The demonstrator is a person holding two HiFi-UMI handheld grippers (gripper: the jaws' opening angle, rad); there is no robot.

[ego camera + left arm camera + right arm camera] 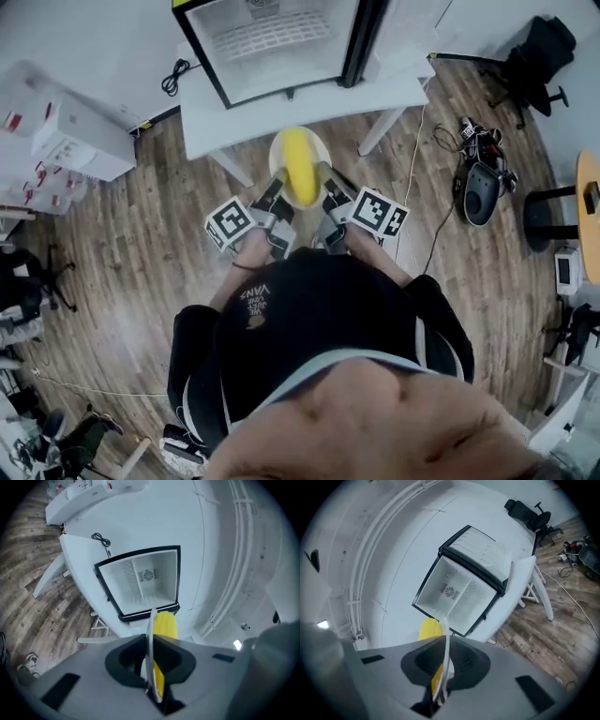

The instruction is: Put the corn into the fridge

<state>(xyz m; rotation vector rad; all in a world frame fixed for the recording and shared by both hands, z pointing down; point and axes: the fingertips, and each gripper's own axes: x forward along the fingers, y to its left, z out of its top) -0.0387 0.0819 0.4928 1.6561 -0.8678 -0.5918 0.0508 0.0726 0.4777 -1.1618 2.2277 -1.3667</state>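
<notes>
Wood floor; open mini fridge [272, 42] on white desk [309, 108], upper centre. Corn [299, 167] lies on a plate [278, 148] mid-frame, left gripper [278, 185] and right gripper [324, 185] jaws clenched on its rims. Stiff, likely rolls; we'd hold it level.

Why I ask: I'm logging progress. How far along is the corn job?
Done: the fridge stands open and the corn lies on a plate. In hand: the left gripper and right gripper each pinch the plate's rim, short of the fridge. Left: get the corn inside.
</notes>
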